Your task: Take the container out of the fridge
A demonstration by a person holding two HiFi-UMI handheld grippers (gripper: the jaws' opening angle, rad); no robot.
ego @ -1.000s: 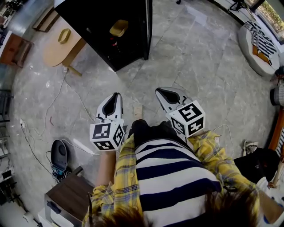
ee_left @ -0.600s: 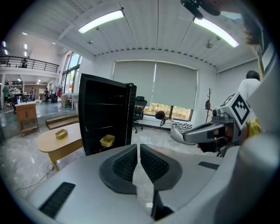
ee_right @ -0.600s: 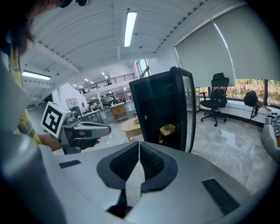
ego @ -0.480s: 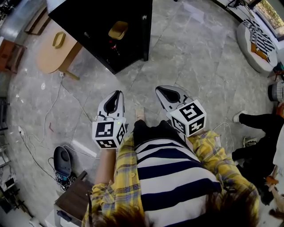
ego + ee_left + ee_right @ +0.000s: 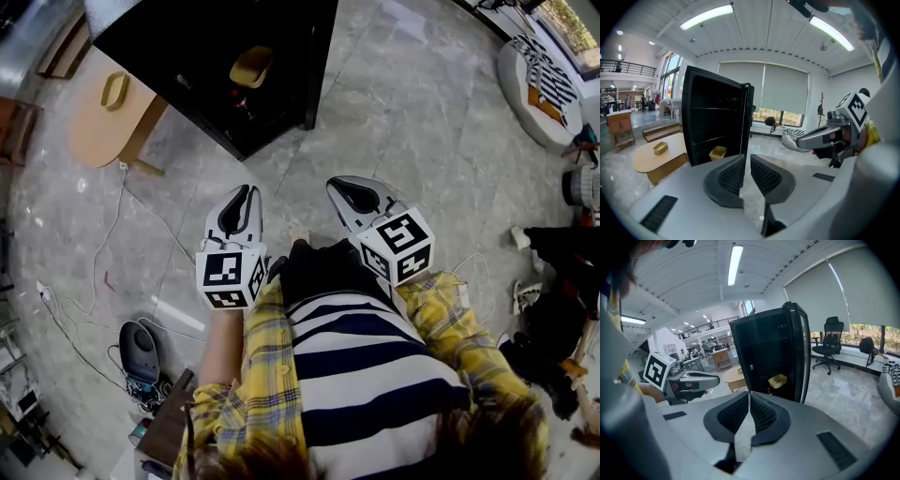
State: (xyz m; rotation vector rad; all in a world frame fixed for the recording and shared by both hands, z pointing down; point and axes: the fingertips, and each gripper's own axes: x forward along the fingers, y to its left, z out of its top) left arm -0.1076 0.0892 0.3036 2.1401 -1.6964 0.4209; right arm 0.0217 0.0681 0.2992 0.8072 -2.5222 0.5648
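The container (image 5: 251, 66) sat in the fridge (image 5: 187, 37), which stood on the floor (image 5: 422, 122) ahead of the person (image 5: 356, 375); left of it stood a table (image 5: 89, 127), a dish (image 5: 114, 89) on it.

No words, numbers, brand names or signs legible anywhere in these views. Only printed marks: black-and-white square code patterns on the left cube (image 5: 228, 278) of the left gripper (image 5: 247, 192), lower left of centre in the head view, and on the right cube (image 5: 401, 246) of the right gripper (image 5: 341, 187), just right of centre. They are block patterns, not characters. One face of each shows again at the far edge of the opposite gripper view, equally unreadable as text.
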